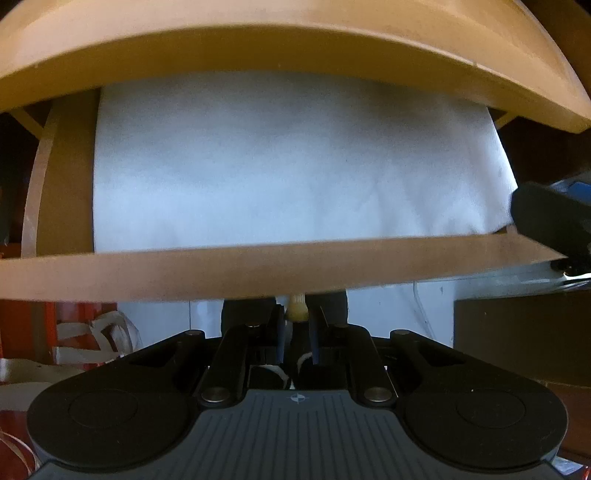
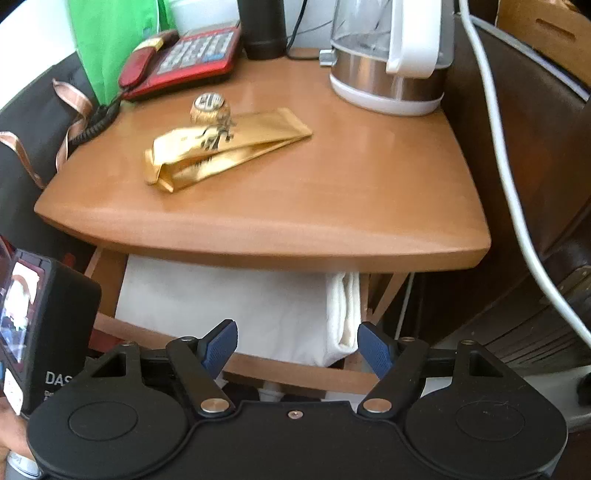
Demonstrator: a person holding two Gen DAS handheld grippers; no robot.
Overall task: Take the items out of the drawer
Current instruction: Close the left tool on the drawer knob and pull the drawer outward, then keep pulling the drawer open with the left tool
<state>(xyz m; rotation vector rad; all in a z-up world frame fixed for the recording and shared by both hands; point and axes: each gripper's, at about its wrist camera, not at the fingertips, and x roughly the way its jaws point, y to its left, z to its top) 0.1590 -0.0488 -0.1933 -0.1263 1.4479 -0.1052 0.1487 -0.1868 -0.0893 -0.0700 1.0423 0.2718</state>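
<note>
My left claw is clamped on the small cream drawer knob, its 2 blue pads pinched close around it just below the drawer front. The drawer stands pulled out from under the wooden counter. Inside it I see a folded white cloth that fills most of the drawer floor; in the right wrist view its folded edge lies against the drawer's right side.

My right claw hangs above the drawer's front right corner with its jaws spread wide and nothing between them. Its tip shows at the right edge of the left wrist view, just beside the cloth.

On the counter lie a gold foil packet and a gold-wrapped round sweet touching its far edge. Behind them sit a red telephone on the left, a dark cylinder in the middle and a glass kettle on the right. A white cable runs down the right side.
</note>
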